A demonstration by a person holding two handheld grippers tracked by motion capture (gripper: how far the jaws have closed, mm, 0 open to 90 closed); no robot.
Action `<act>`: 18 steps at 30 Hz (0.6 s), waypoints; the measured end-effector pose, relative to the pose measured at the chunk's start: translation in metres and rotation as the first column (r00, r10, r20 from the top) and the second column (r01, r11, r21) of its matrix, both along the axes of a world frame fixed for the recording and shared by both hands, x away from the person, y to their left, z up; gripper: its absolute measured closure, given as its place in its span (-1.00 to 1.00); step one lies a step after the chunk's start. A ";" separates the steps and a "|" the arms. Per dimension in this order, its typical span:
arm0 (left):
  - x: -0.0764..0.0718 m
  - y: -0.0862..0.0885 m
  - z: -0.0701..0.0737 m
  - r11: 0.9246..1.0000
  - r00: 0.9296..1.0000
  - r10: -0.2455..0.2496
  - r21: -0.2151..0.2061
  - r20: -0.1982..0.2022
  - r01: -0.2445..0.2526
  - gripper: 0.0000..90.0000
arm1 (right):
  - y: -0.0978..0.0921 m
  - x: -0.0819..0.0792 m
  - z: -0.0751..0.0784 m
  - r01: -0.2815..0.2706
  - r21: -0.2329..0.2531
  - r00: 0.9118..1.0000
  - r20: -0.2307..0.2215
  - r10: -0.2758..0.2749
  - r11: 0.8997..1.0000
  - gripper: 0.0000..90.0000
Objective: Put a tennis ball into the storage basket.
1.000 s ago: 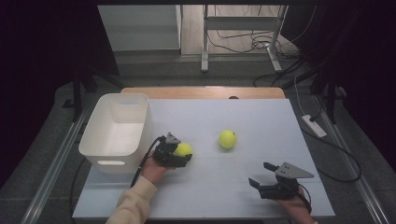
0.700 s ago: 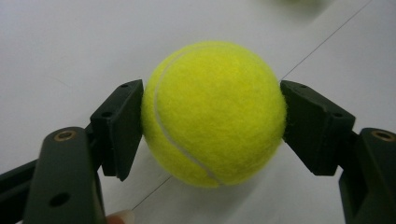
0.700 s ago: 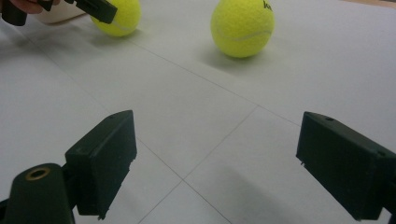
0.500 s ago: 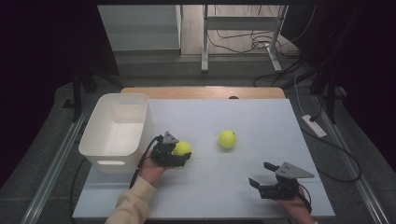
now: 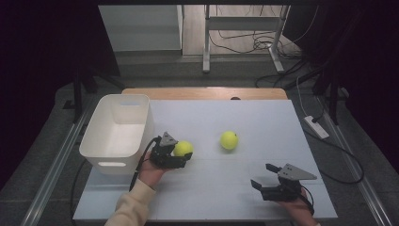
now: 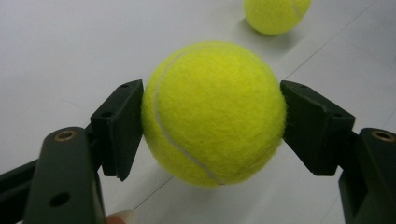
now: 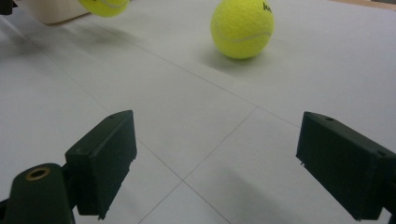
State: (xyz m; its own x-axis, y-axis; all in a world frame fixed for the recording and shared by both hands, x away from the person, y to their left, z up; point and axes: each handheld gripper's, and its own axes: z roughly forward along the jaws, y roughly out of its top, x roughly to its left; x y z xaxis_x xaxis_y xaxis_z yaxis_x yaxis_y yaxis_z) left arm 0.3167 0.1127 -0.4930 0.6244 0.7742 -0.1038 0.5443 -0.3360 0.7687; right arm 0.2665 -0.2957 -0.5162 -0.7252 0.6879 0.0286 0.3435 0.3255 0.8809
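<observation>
A yellow tennis ball [image 5: 183,148] [image 6: 215,112] is clamped between the two black jaws of my left gripper [image 5: 181,154] [image 6: 212,128], just right of the white bin [image 5: 144,123]. Both pads press on the ball's sides. A second tennis ball [image 5: 229,140] [image 7: 242,28] [image 6: 275,14] lies free on the table's middle, farther right. My right gripper [image 5: 261,175] [image 7: 215,158] sits near the front right edge, open, with nothing between its jaws and bare table under them. The held ball [image 7: 103,5] shows at the top left of the right gripper view.
The white bin's inside looks bare, and it stands at the table's left side. The pale table top [image 5: 211,193] has a wooden strip [image 5: 202,92] along its far edge. Cables and a power strip [image 5: 316,127] lie on the floor to the right.
My left gripper with the ball has shifted slightly left, toward the bin. The right gripper and the free ball have stayed put.
</observation>
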 end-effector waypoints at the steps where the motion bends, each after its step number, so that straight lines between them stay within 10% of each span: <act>1: -0.001 0.000 0.001 1.000 1.000 0.000 -0.005 0.005 0.000 -0.40 | 0.000 0.000 0.000 0.000 0.000 1.000 0.000 0.000 1.000 -0.73; 18: -0.009 0.003 0.015 0.999 0.998 0.007 -0.041 0.058 -0.005 -0.40 | 0.000 0.000 0.000 -0.001 0.000 1.000 0.002 0.001 1.000 -0.73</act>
